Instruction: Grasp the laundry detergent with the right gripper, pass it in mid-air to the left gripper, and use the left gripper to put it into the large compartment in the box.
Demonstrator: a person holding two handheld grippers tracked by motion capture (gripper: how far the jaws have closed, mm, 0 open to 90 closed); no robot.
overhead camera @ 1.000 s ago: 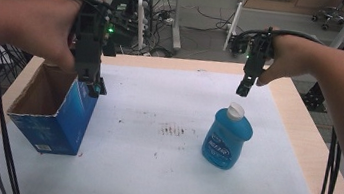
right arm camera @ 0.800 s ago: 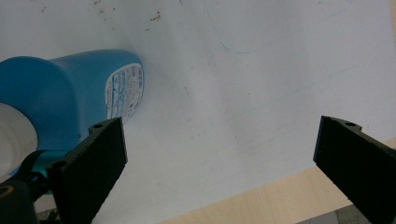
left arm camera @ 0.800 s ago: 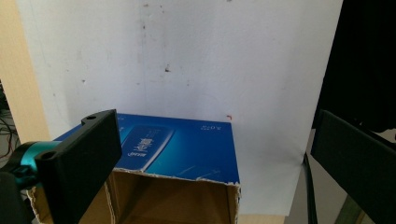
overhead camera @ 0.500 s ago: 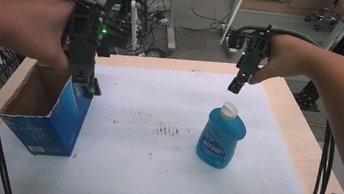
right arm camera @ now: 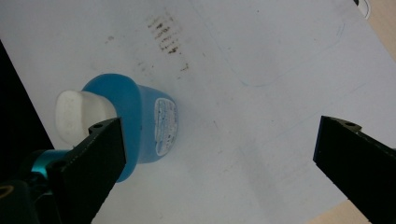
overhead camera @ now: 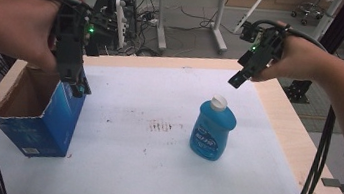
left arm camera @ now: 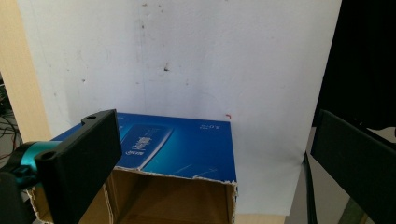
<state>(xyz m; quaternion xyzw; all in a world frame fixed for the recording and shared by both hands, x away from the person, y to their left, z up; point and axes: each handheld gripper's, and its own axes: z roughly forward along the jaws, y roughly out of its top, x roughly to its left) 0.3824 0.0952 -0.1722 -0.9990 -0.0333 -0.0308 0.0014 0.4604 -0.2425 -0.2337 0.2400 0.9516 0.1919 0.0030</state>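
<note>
A blue cardboard box (overhead camera: 38, 120) with its top torn open stands at the left of the white mat (overhead camera: 149, 175). My left gripper (overhead camera: 79, 90) hovers at the box's far right corner, open; in the left gripper view the jaws (left arm camera: 219, 158) stand wide apart above the box (left arm camera: 177, 144) and its brown inside. A blue bottle (overhead camera: 212, 130) with a white cap (overhead camera: 219, 101) stands upright right of centre. My right gripper (overhead camera: 236, 80) hangs above and a little right of the cap, open. In the right gripper view the gripper (right arm camera: 219, 154) looks down on the bottle (right arm camera: 144, 121).
The mat covers most of a wooden table (overhead camera: 290, 143), which has bare wood along the right and left edges. Dark smudges (overhead camera: 161, 126) mark the mat's middle. Cables trail from both grippers. Desk legs and a power strip (overhead camera: 120, 14) lie on the floor beyond.
My right gripper has drifted slightly up and to the right of the bottle's cap. The left gripper stays at the box's corner. Both remain open.
</note>
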